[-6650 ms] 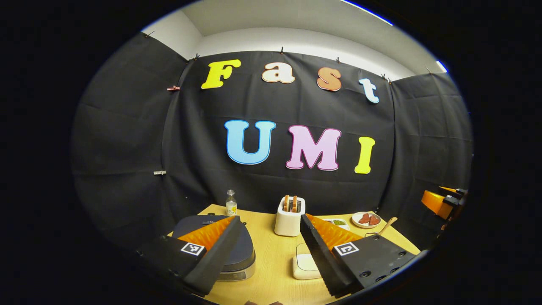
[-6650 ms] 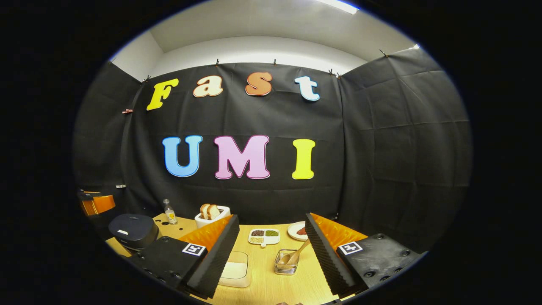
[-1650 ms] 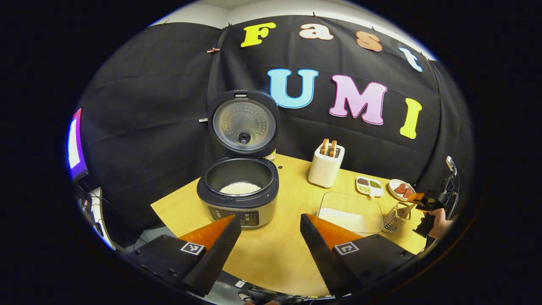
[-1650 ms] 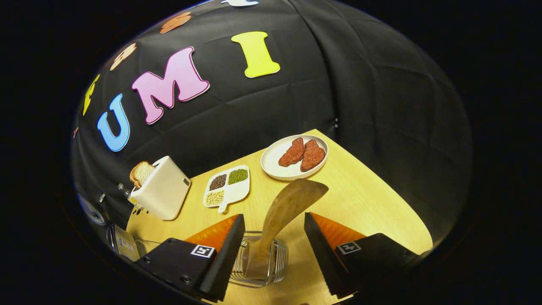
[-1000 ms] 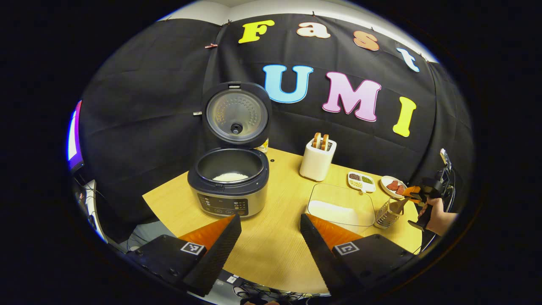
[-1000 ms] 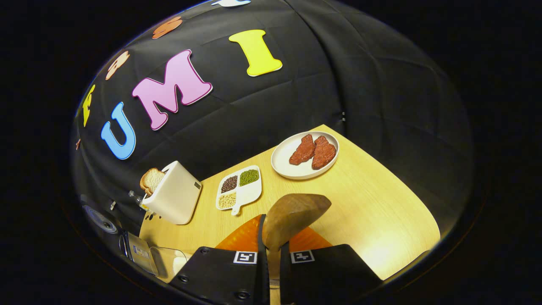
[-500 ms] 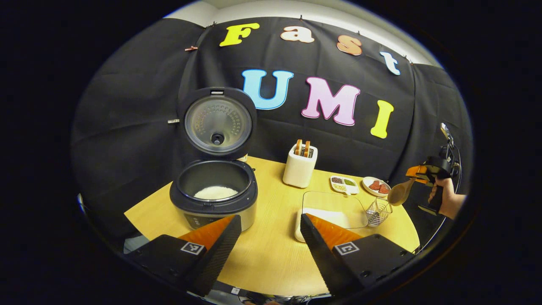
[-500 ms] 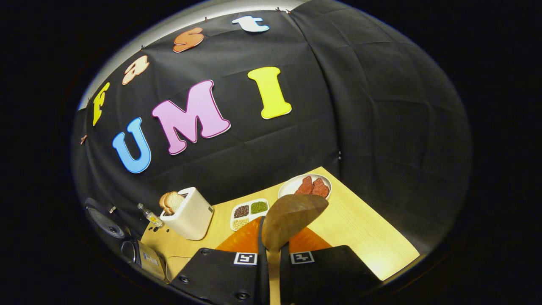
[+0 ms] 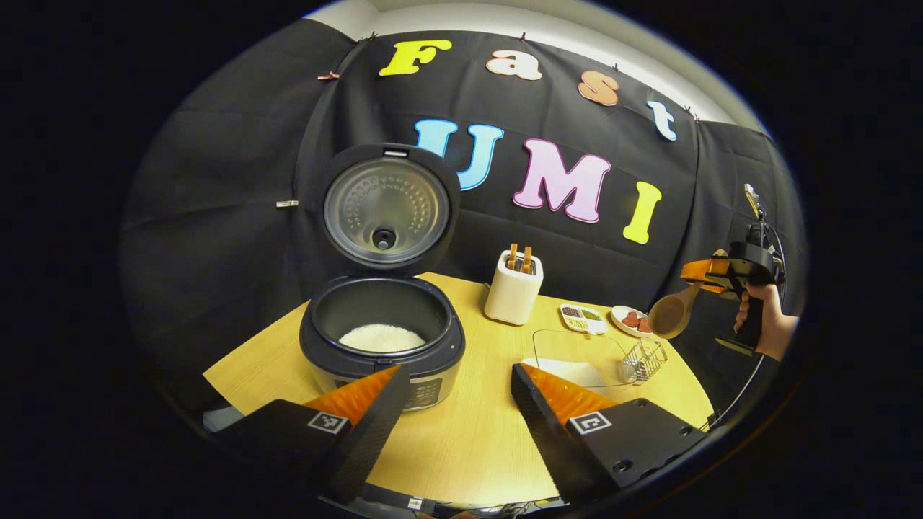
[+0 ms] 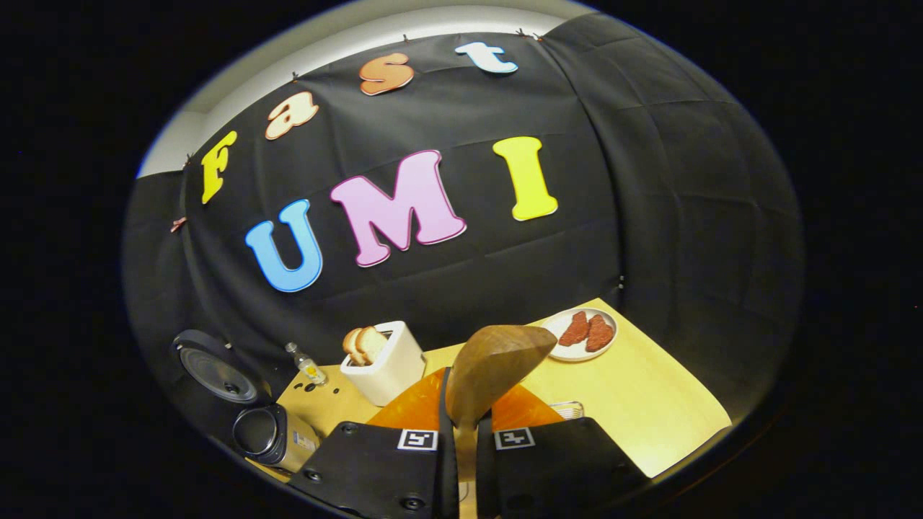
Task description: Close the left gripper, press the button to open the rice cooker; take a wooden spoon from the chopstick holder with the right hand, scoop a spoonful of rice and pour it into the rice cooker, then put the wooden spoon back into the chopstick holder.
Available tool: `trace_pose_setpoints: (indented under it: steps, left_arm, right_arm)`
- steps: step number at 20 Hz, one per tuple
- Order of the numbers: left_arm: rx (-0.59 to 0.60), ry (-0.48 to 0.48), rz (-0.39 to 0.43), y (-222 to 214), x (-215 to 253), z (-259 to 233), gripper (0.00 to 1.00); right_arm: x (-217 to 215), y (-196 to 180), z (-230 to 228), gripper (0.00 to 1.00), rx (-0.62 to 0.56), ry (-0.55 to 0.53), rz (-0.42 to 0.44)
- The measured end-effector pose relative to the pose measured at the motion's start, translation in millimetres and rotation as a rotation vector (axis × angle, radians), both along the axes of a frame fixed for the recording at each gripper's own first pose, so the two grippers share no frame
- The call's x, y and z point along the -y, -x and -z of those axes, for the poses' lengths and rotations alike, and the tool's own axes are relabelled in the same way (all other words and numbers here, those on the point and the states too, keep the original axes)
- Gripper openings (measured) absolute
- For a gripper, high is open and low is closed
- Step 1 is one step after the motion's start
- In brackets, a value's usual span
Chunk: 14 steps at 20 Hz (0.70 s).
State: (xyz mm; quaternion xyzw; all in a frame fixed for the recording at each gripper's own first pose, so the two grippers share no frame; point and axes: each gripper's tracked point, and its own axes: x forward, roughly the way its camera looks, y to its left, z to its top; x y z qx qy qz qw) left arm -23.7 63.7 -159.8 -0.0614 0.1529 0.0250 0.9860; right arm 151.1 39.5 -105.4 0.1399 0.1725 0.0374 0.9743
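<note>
Your right gripper (image 10: pixel 461 425) has its fingers pressed together on the handle of the wooden spoon (image 10: pixel 494 371); the bowl of the spoon sticks up just past the fingertips. In the left gripper view you can see that same gripper (image 9: pixel 703 272) and your hand (image 9: pixel 764 321) raised off the desk (image 9: pixel 469 432), with the spoon (image 9: pixel 670 313) hanging above the wire chopstick holder (image 9: pixel 644 358), apart from it.

Your left gripper (image 9: pixel 456 425) has its fingers spread wide and holds nothing. Just beyond its left finger stands the rice cooker (image 9: pixel 382 346), lid (image 9: pixel 386 209) upright and open, with white rice in the pot. Beyond its right finger lies the clear rice container (image 9: pixel 577 357), touching or just beside the chopstick holder. Farther ahead between the fingers stands a toaster (image 9: pixel 513 288).
</note>
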Motion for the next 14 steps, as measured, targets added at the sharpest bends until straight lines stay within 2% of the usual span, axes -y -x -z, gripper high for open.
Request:
trace_pose_setpoints:
  steps: [7,10,14]
  left_arm:
    - [-0.057,0.009,0.002,5.6,-22.9,24.1,0.95]
    - [-0.084,0.012,-0.006,3.4,-31.8,35.0,0.95]
    - [-0.1,0.006,-0.013,2.3,-40.0,45.7,0.96]
  right_arm:
    - [-65.5,10.8,73.0,0.13,-0.086,0.08,-0.101]
    - [-74.8,12.6,110.5,0.14,-0.128,0.127,-0.117]
    - [-73.8,13.0,138.5,0.14,-0.122,0.221,-0.118]
